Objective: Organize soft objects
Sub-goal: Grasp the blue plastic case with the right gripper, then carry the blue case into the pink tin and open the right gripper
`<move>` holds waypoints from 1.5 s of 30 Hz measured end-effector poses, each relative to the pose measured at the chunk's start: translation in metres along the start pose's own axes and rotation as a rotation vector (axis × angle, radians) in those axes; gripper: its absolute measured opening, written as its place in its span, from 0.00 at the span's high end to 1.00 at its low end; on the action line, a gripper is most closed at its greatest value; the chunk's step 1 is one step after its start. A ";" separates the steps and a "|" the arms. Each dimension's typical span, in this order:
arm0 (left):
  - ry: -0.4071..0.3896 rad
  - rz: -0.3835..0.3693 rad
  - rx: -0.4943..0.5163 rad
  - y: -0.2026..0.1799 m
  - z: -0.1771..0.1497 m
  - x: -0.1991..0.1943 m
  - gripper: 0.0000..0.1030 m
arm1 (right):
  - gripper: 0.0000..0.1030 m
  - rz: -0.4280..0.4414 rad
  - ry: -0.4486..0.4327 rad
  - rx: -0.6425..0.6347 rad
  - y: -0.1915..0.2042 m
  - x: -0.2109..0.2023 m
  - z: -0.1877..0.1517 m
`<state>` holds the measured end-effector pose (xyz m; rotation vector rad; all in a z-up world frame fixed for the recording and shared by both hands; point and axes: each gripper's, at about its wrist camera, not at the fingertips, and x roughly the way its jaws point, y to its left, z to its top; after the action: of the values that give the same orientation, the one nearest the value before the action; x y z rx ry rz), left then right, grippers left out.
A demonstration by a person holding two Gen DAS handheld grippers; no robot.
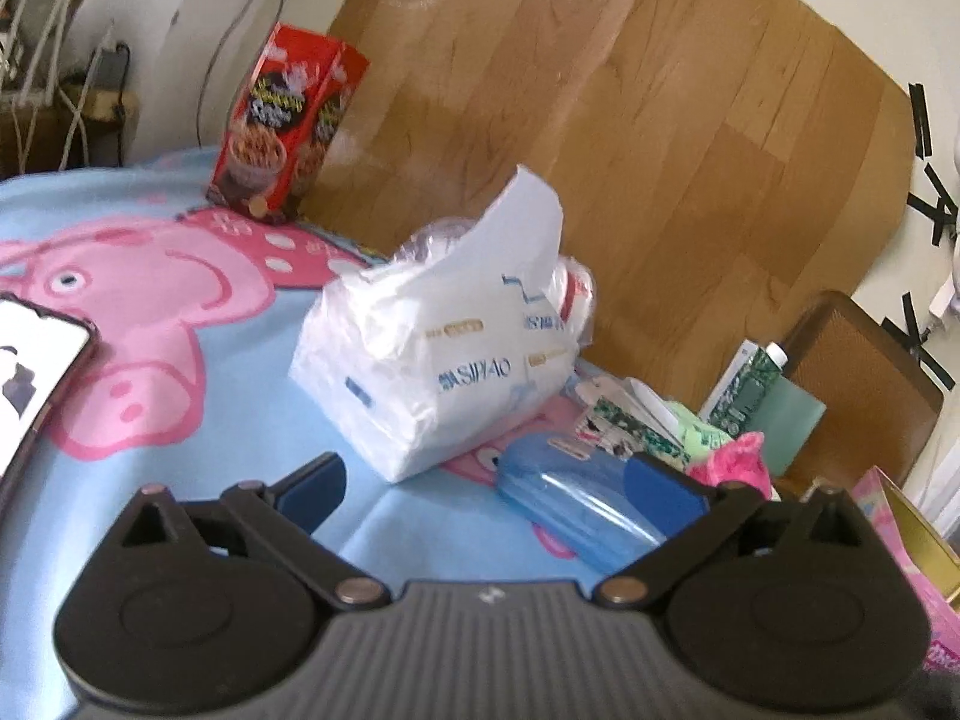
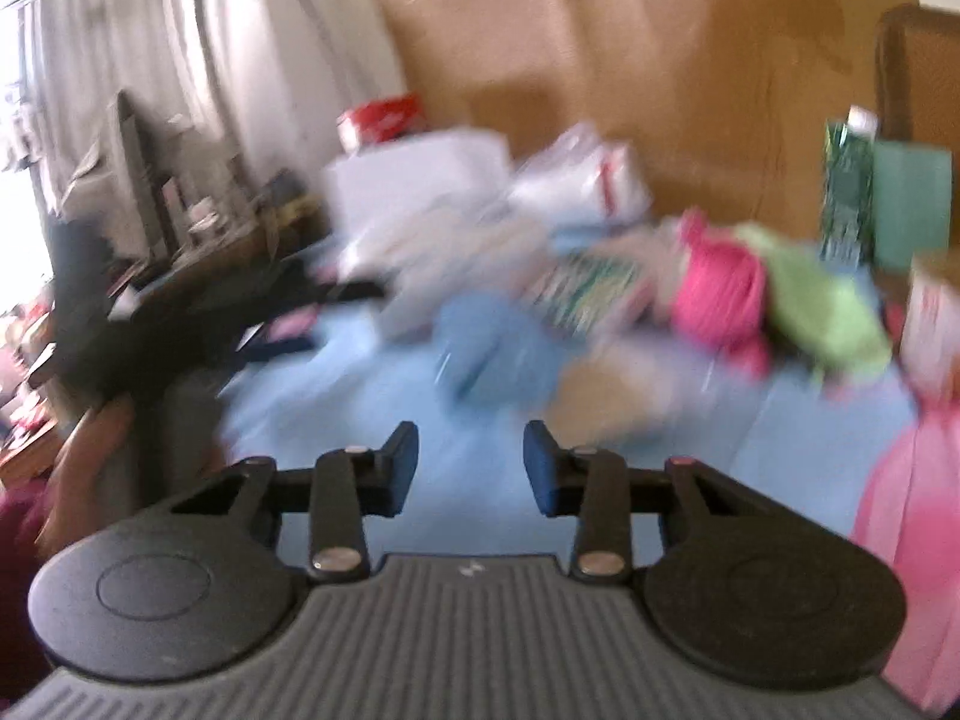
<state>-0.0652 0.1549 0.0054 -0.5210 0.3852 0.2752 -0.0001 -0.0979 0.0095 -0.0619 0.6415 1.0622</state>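
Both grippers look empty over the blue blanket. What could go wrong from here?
1. The right-wrist view is badly smeared, so aiming the right gripper at the pink cloth or green cloth may miss.
2. The left gripper stands wide beside the blue case; reaching for the tissue pack may knock it.
3. The phone lies at the picture's left edge, where a sweep might push it off.
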 end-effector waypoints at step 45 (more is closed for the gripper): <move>0.382 -0.223 0.095 -0.066 -0.056 -0.043 0.17 | 0.35 -0.175 0.035 -0.226 0.028 -0.052 -0.071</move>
<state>-0.0964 0.0633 0.0078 -0.5178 0.7012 -0.0608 -0.0728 -0.1503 -0.0149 -0.3278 0.5345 0.9619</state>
